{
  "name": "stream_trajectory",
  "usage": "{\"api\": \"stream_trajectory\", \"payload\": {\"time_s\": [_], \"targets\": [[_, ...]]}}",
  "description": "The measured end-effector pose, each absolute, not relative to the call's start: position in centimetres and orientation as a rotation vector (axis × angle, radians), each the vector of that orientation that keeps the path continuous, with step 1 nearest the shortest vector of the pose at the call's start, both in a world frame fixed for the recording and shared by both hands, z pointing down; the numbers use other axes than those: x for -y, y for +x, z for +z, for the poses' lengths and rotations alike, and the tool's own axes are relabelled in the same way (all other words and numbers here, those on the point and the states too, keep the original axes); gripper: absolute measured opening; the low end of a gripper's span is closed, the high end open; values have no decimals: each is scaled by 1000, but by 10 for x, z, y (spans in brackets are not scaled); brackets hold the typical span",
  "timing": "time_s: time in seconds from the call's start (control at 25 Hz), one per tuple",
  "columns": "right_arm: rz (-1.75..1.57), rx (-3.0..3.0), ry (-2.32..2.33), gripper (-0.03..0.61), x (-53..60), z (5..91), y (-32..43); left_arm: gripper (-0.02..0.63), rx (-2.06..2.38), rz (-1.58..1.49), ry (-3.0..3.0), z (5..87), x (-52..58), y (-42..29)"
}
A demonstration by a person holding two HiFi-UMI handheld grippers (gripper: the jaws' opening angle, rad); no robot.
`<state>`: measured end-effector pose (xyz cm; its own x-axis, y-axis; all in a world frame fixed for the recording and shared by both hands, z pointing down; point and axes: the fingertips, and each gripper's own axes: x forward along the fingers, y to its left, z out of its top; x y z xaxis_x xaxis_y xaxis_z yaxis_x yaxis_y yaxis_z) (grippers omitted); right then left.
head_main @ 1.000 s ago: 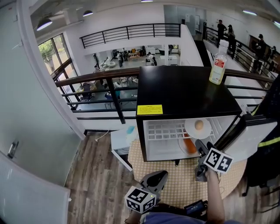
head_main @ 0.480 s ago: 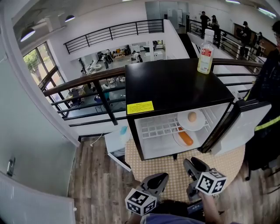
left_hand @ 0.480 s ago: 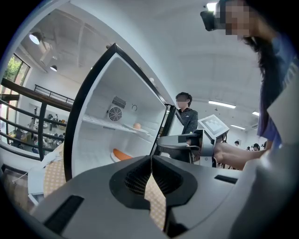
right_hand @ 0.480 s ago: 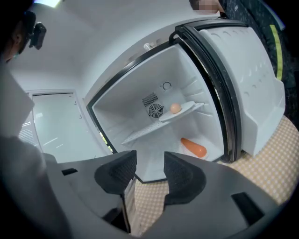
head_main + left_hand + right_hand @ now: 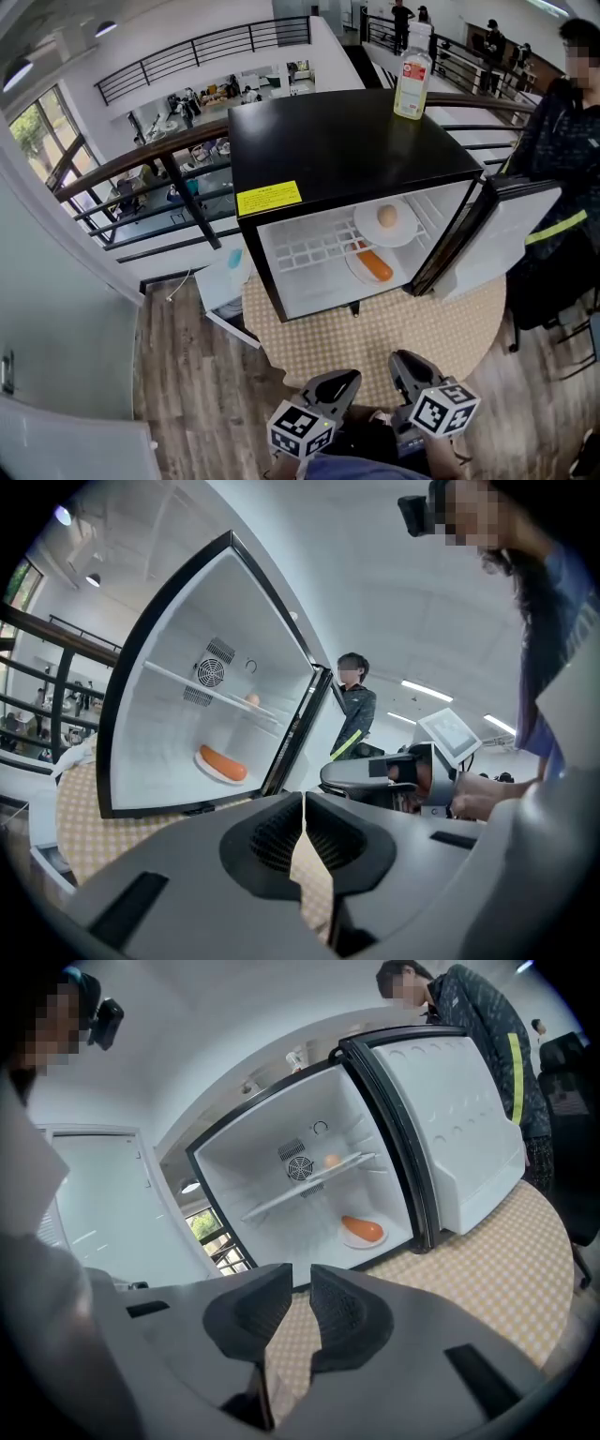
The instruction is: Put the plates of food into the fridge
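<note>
The black fridge (image 5: pixel 347 150) stands at the middle of the scene on a round checked mat (image 5: pixel 375 342), with a railing and an open hall on its far side. Its white-lined door (image 5: pixel 497 239) hangs open to the right, and a person in a dark jacket (image 5: pixel 562 122) stands just beyond that door. Both grippers hang on the near side, well apart from the fridge. The left gripper (image 5: pixel 342 380) has its jaws clenched together with nothing in them. The right gripper (image 5: pixel 405 361) is closing: a narrow gap remains between its pads, and only the mat shows through it. A bottle (image 5: pixel 412 80) stands upright on the far right of the fridge top, and a yellow label (image 5: pixel 269 198) sits on its front edge. Inside, towards the right, one white plate (image 5: pixel 405 234) rests on the wire shelf with a pale round piece of food (image 5: pixel 387 217) on it. A second plate (image 5: pixel 354 272) lies on the fridge floor below, carrying an orange sausage (image 5: pixel 375 266).
</note>
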<state>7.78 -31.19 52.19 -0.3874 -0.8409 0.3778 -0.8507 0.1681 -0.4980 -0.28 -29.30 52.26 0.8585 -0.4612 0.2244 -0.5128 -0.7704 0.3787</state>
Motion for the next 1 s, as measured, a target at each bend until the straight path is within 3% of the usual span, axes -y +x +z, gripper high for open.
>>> {"api": "stream_trajectory", "payload": {"time_s": [0.52,1.0], "targets": [[1068,2483,1660,60,256,509,96,17,800,103,2649,488,260,20],[1066,2528,1620,54,104,508,140,17,865,155,2654,488,122,58]]}}
